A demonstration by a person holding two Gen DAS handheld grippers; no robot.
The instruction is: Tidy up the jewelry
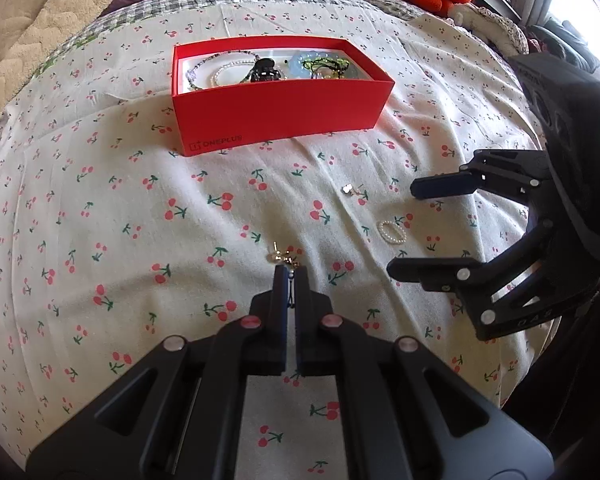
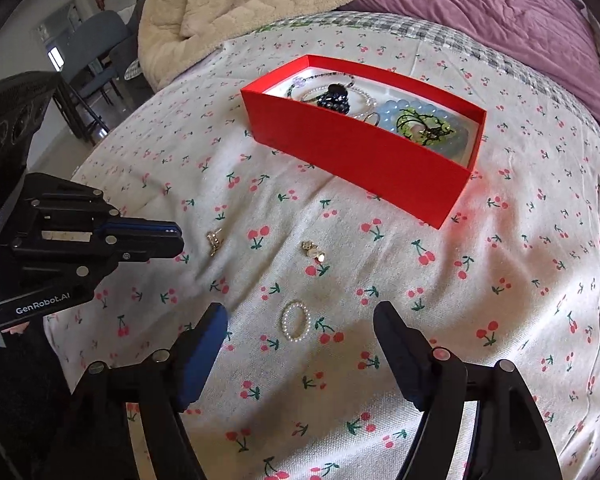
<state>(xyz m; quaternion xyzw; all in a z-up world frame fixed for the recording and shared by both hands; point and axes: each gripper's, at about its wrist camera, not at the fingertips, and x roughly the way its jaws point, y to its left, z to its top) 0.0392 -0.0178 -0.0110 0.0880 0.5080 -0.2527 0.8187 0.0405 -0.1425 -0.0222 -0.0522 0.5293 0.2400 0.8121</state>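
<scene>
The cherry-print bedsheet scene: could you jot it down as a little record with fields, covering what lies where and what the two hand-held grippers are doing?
surface: white cherry-print bedsheet
container: open red cardboard box, already holding bracelets and beads
loose items: small white pearl-bead ring, gold stud earring, small gold-and-pearl earring
left hand-held gripper: jaws shut, tips just beside the gold stud earring; whether they touch it cannot be told
right hand-held gripper: jaws open, empty, either side of the pearl-bead ring
still outside box: three pieces
</scene>
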